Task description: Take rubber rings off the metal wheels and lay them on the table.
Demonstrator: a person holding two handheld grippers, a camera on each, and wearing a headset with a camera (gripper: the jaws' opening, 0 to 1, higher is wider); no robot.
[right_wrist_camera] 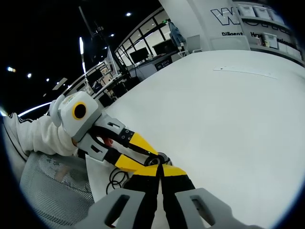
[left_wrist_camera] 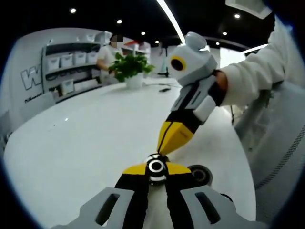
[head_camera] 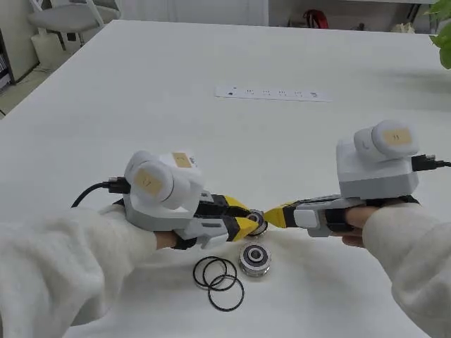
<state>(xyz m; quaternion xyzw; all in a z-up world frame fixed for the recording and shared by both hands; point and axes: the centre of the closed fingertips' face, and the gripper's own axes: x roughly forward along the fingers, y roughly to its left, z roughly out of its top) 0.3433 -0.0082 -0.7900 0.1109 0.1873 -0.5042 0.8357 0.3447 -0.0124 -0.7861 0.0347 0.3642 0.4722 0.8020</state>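
Observation:
My left gripper is shut on a small metal wheel with a black rubber ring on its rim, held just above the white table. The same wheel faces its own camera between the yellow jaws. My right gripper comes in from the right, its tips pinched together on the ring at the wheel's rim. A second wheel lies on the table below them. Three loose black rubber rings overlap beside it.
A white power strip lies farther back on the table. A chair stands past the far left corner, and a potted plant sits at the table's far end. A person stands at shelves beyond.

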